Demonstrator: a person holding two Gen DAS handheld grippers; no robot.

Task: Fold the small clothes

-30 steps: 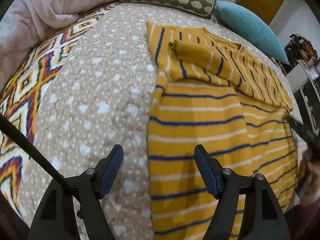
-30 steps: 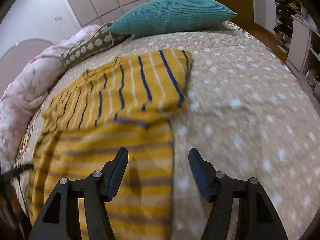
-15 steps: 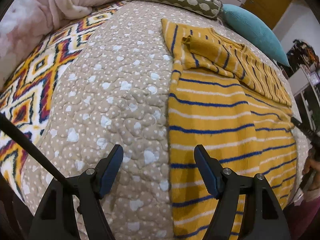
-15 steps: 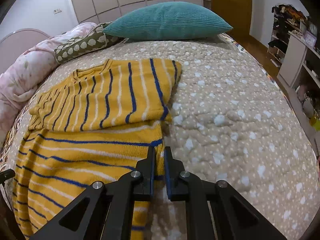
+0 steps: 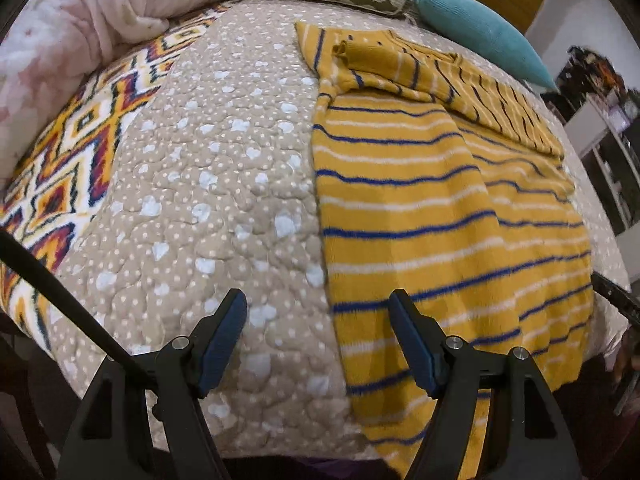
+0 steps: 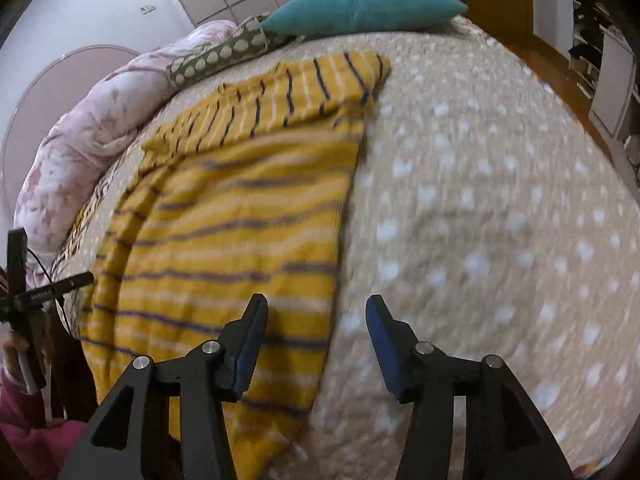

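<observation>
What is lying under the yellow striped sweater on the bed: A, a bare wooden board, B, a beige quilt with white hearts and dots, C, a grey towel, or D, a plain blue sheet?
B: the yellow striped sweater lies flat on a beige quilt printed with white hearts and dots, seen in both wrist views.

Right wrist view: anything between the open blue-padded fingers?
The right edge of the yellow knit sweater with blue and white stripes and bare beige dotted quilt; the right gripper grips nothing.
</observation>
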